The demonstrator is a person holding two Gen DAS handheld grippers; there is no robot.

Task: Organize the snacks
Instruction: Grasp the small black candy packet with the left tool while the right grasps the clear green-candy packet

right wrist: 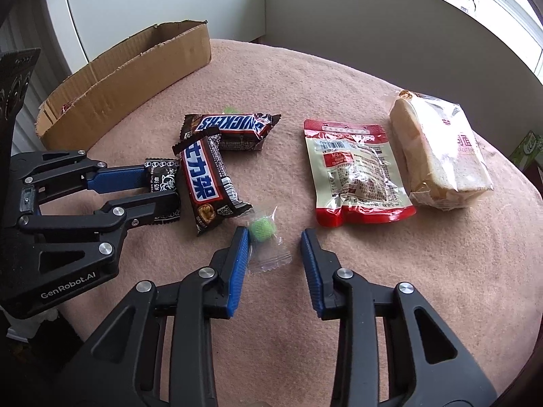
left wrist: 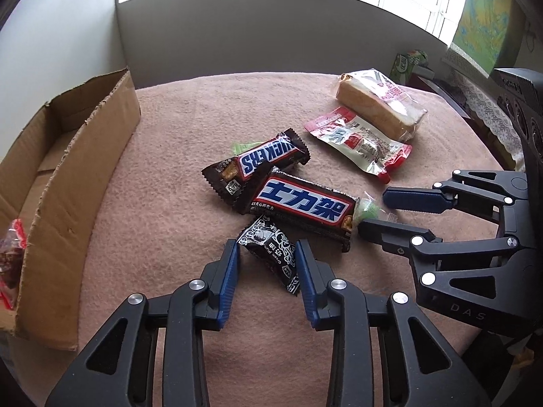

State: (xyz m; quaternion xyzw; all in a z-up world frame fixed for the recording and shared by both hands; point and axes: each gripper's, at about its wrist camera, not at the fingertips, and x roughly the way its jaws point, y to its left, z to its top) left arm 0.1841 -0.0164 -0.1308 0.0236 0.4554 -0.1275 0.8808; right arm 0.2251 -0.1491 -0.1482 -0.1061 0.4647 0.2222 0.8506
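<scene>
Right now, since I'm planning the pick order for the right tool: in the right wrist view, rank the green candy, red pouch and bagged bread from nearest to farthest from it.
From the right tool:
1. Green candy: between its fingers, against the left-hand one.
2. Red pouch: ahead, to the right.
3. Bagged bread: farthest, beyond the pouch on the right.

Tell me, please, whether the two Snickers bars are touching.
Touching: the right wrist view shows the Chinese-labelled bar with its end overlapping the English-labelled bar.
</scene>
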